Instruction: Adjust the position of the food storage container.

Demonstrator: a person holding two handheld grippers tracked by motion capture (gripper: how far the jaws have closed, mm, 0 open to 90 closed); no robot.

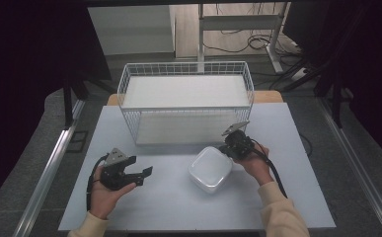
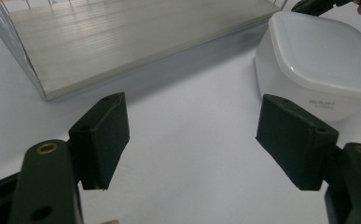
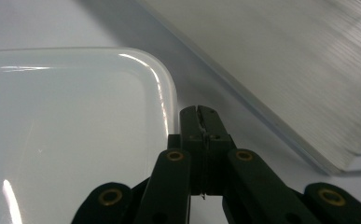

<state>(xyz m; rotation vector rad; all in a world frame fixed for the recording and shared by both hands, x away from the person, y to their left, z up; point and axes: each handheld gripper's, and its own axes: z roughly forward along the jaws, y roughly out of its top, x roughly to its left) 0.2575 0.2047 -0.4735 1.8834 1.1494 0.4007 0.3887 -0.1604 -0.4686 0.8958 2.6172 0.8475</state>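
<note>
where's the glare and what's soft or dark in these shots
Right gripper view: bright streaks glare along the white container's lid, and the wire basket's shelf behind is soft. Left gripper view: the near jaws are slightly blurred, with a shadow under the shelf edge. High view: the surroundings are dark and the table evenly lit.

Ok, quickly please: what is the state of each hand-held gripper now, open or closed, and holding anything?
Left hand-held gripper: open, holding nothing.
Right hand-held gripper: closed, nothing between its jaws, beside the white rounded-square plastic container.
</note>
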